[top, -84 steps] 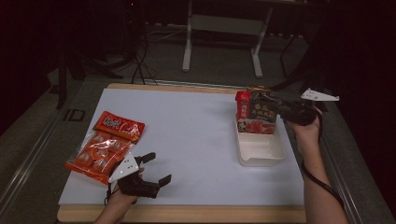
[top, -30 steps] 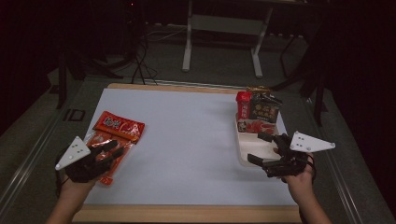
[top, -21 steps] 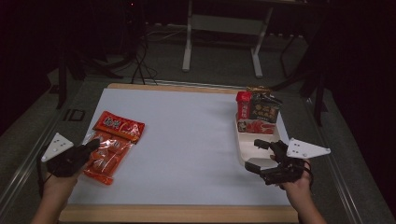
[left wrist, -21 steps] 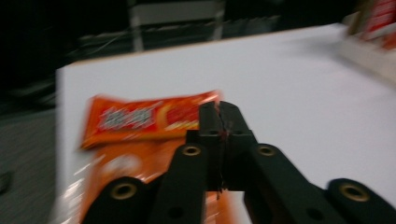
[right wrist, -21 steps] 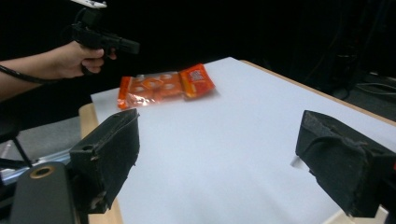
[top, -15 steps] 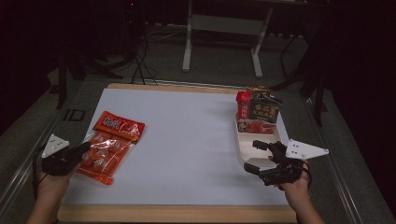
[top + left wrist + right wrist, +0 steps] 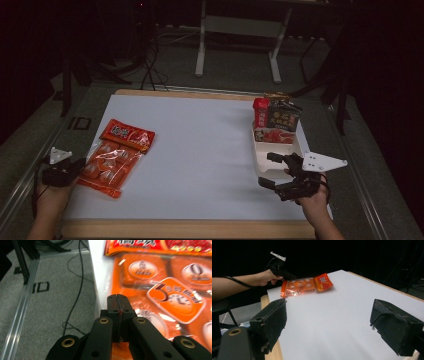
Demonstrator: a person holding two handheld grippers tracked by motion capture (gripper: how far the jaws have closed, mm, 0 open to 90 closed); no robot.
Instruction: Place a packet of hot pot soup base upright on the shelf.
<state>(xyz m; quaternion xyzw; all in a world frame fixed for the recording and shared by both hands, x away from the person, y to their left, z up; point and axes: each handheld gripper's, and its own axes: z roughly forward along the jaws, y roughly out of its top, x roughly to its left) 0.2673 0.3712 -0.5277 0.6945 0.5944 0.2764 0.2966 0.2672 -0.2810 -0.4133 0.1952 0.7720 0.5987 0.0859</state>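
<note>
In the high view, a flat orange-and-red plastic snack packet (image 7: 116, 155) is seen lying at the left side of the white worktop (image 7: 200, 150), its red header end pointing far and its orange end reaching toward the near left edge. The left tongs (image 7: 75, 166) are held low at the packet's left edge, just beside or on it; contact cannot be told from here. At the right, a white rectangular plastic tray (image 7: 277, 152) is placed on the worktop, with a red packet and a dark packet (image 7: 282, 117) stood upright at its far end. The right tongs (image 7: 272, 170) are held at the tray's near end, jaws spread wide with nothing between them.

In the left gripper view, the left tongs (image 7: 118, 302) are shown pressed together — the two black jaws meet along one seam. Their tips are set over the left edge of the orange packet (image 7: 162, 290); whether a fold of film is pinched cannot be told. Grey floor and a cable are seen to the left.

In the right gripper view, the right tongs (image 7: 329, 322) are seen well apart over bare white worktop (image 7: 332, 305) — nothing lies between them. Farther off, the snack packet (image 7: 307, 285) lies near the worktop's edge, and the left tongs (image 7: 289, 277) are held at its orange end by a hand.
</note>
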